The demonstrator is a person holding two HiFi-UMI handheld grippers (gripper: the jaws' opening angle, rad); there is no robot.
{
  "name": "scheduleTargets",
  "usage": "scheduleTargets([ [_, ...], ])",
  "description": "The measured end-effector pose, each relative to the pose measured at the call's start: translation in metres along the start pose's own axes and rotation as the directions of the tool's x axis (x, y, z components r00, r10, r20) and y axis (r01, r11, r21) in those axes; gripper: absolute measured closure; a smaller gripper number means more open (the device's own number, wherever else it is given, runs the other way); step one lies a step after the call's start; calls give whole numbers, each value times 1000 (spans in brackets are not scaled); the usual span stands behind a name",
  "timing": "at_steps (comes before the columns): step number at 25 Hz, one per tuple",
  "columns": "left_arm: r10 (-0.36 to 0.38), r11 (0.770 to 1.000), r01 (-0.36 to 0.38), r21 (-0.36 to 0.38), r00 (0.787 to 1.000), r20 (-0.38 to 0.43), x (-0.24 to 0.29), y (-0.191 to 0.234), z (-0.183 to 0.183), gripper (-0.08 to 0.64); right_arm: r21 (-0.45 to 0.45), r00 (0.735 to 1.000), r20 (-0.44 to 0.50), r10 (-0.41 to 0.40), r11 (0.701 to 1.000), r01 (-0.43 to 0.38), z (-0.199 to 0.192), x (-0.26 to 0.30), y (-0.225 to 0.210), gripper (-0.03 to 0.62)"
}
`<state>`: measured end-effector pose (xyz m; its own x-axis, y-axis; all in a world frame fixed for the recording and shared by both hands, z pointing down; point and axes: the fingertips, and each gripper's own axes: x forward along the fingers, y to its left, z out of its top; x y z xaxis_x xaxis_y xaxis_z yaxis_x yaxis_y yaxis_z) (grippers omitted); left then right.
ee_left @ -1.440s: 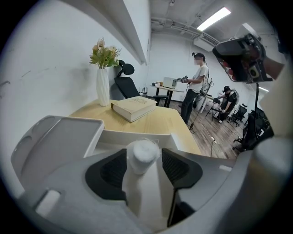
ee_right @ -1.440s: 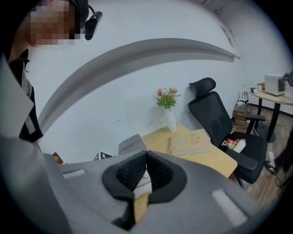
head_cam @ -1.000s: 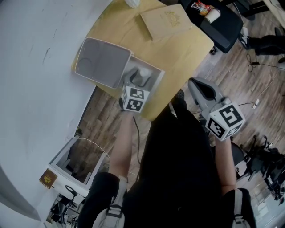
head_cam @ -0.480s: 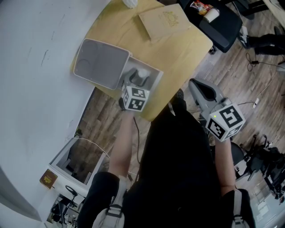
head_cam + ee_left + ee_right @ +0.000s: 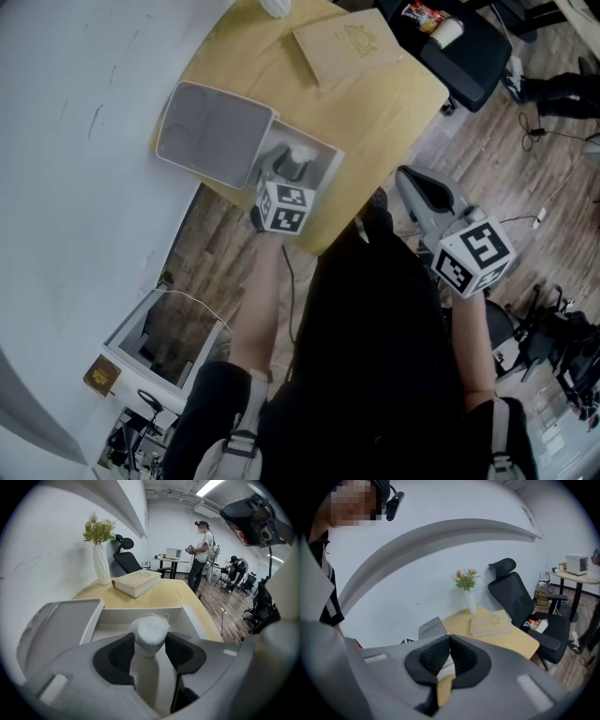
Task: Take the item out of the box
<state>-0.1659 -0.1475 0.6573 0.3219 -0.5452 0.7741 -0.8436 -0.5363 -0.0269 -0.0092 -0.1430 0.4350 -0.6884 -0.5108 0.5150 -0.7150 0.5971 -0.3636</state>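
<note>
A white box (image 5: pixel 323 161) stands open at the near edge of the wooden table (image 5: pixel 375 103), its grey lid (image 5: pixel 214 131) folded back to the left. Inside stands the item (image 5: pixel 149 630), a white bottle-like piece with a fluffy top, also visible in the head view as the item (image 5: pixel 300 155). My left gripper (image 5: pixel 149 644) reaches into the box (image 5: pixel 140 616); its jaws are closing, and the dark pads (image 5: pixel 121 654) touch the item on both sides. My right gripper (image 5: pixel 417 183) hangs off the table to the right, shut with nothing between its pads (image 5: pixel 436 660).
A tan book (image 5: pixel 349 42) lies at the table's far side, with a white vase of flowers (image 5: pixel 101 564) beyond it. A black office chair (image 5: pixel 464 52) carrying small things stands at the right. The white wall runs along the table's left. People stand in the far room.
In the head view almost nothing moves: the left gripper stays in the box and the right gripper stays beside the table.
</note>
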Motion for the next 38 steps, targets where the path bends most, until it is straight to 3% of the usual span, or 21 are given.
scheduleTargets([
  [20, 28, 999, -28, 46, 1000, -11, 0, -2, -2, 382, -2, 1000, 7, 7, 1000, -7, -3, -12, 0, 589],
  [38, 136, 990, -135, -29, 990, 28, -40, -10, 21, 385, -19, 996, 51, 77, 997, -76, -3, -44, -10, 589],
])
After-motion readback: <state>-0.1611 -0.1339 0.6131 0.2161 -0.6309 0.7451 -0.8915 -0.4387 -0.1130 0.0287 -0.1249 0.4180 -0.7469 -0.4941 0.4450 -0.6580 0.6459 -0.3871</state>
